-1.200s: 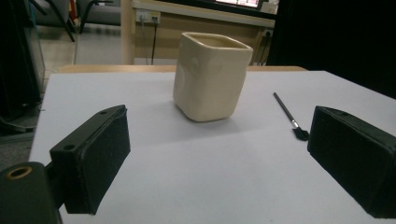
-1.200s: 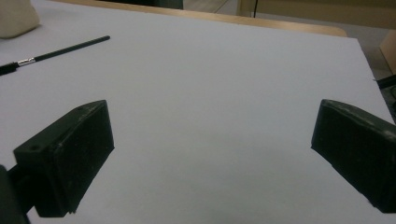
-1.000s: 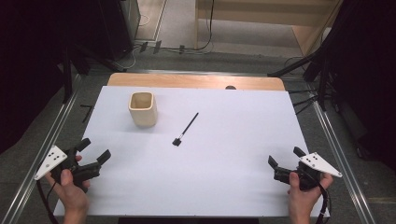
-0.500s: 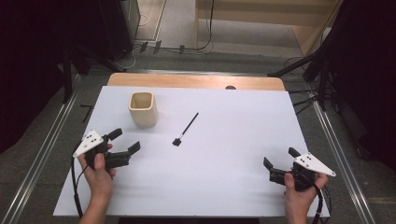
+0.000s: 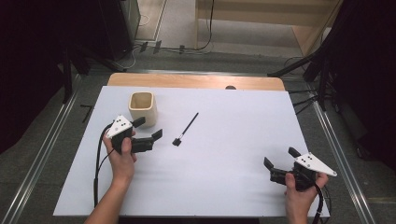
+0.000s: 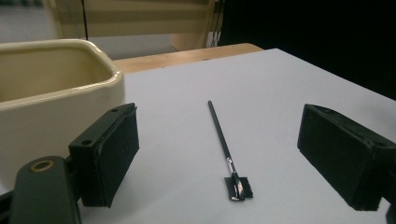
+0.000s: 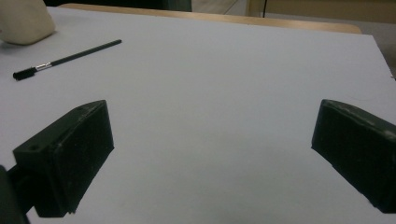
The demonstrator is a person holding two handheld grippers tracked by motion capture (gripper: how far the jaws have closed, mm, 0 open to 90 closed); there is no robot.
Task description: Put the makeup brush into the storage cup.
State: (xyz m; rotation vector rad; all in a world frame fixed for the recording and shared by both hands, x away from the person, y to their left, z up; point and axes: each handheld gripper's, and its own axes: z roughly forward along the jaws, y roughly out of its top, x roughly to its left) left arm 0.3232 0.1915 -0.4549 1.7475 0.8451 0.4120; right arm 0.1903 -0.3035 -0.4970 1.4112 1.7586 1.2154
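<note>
Table (image 5: 224, 186): a white sheet covers it; a strip of bare wood runs along the far edge.
Cup (image 5: 142, 108): cream, square-mouthed, upright on the far left of the sheet, well clear of the brush; in my left gripper view its wall stands just beside my left-hand jaw.
Left gripper (image 5: 148, 129): in my left hand, hanging just short of the brush with jaws wide apart and nothing between them.
Right gripper (image 5: 281, 157): in my right hand at the near right corner, jaws spread wide, empty, well apart from the brush.
Brush (image 5: 185, 129): thin and black, flat on the sheet right of the cup, square head toward me, handle pointing away; in my left gripper view (image 6: 227, 155) it sits between the two jaws, still ahead of them.
Progress: by my reading, nothing is picked up yet; the approach is nearly made, and the grasp and lift are left.
In the way: the cup crowds my left-hand jaw, and the flat-lying brush gives little to pinch.
</note>
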